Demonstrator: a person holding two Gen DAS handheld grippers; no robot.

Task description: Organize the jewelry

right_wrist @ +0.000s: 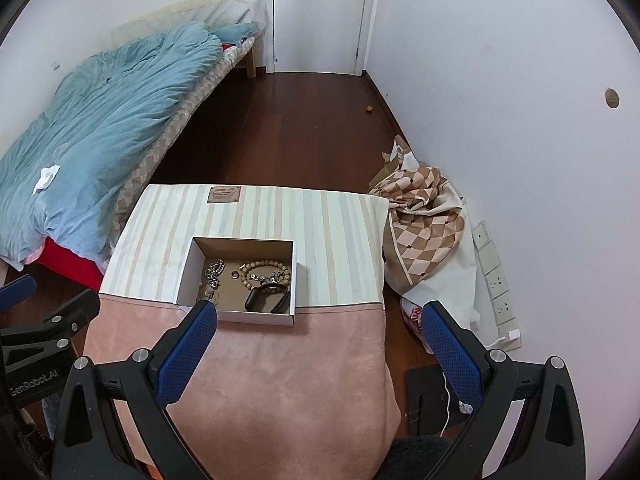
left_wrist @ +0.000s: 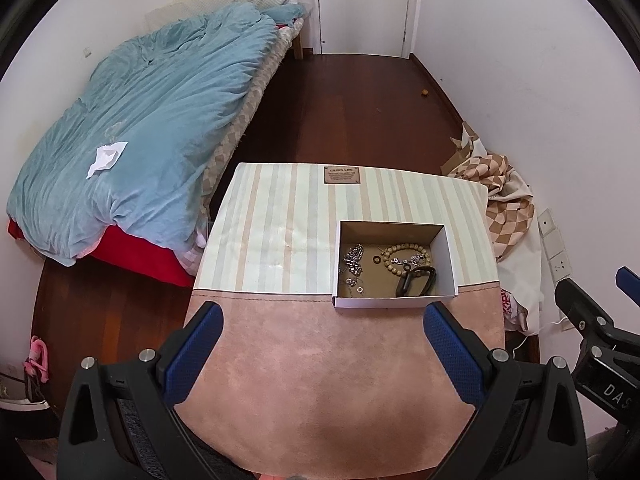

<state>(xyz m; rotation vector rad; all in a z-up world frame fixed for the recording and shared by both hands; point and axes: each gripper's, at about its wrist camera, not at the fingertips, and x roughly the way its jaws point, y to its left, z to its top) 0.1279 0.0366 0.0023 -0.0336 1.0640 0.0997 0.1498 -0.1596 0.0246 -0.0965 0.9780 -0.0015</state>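
With both your left gripper and right gripper spread wide and holding nothing, the jewelry lies tangled inside the box on the table, so come straight down over the beads and pinch just one strand
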